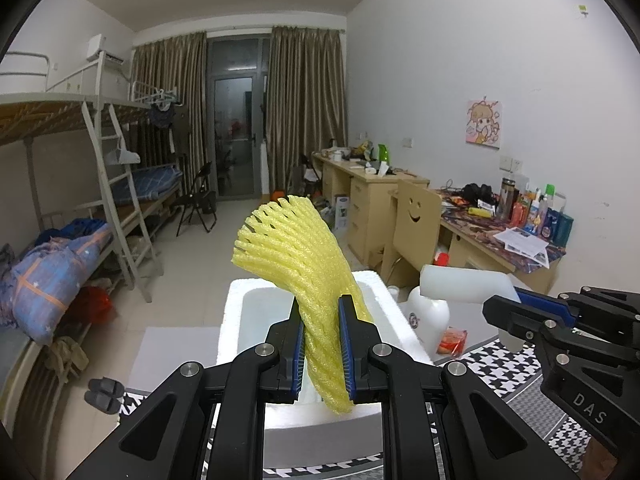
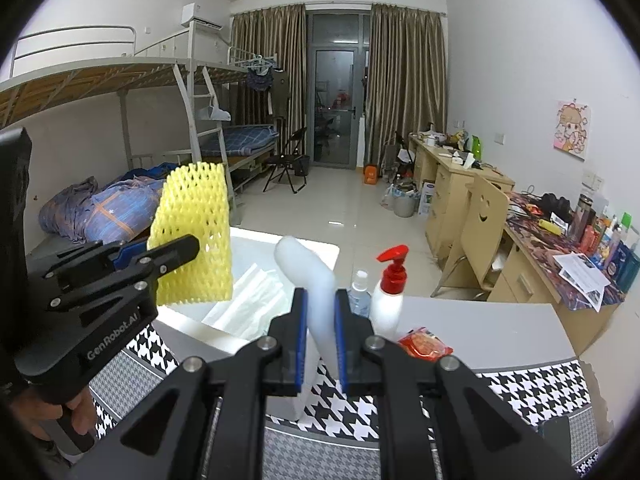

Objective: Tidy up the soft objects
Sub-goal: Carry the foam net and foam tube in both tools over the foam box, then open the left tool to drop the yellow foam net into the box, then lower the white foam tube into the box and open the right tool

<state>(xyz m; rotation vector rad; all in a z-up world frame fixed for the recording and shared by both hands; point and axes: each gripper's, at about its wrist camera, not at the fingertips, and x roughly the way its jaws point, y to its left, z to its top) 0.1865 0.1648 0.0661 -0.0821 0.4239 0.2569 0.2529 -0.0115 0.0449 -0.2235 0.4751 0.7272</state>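
Observation:
My left gripper [image 1: 322, 344] is shut on a yellow foam net sleeve [image 1: 298, 256] and holds it above the open white styrofoam box [image 1: 236, 308]. From the right wrist view the left gripper [image 2: 176, 254] and the yellow sleeve [image 2: 196, 236] are at the left, over the box [image 2: 304, 242], which holds white folded sheets [image 2: 252, 296]. My right gripper [image 2: 320, 340] is shut on a white foam sheet [image 2: 310, 276], held over the table to the right of the box. In the left wrist view the right gripper [image 1: 508, 312] and the white sheet [image 1: 464, 282] are at the right.
A black-and-white houndstooth cloth [image 2: 520, 392] covers the table. A red-topped white spray bottle [image 2: 390, 292], a small clear bottle [image 2: 358, 294] and a red snack packet [image 2: 424, 344] stand just beyond my right gripper. Bunk beds stand left, desks and a chair right.

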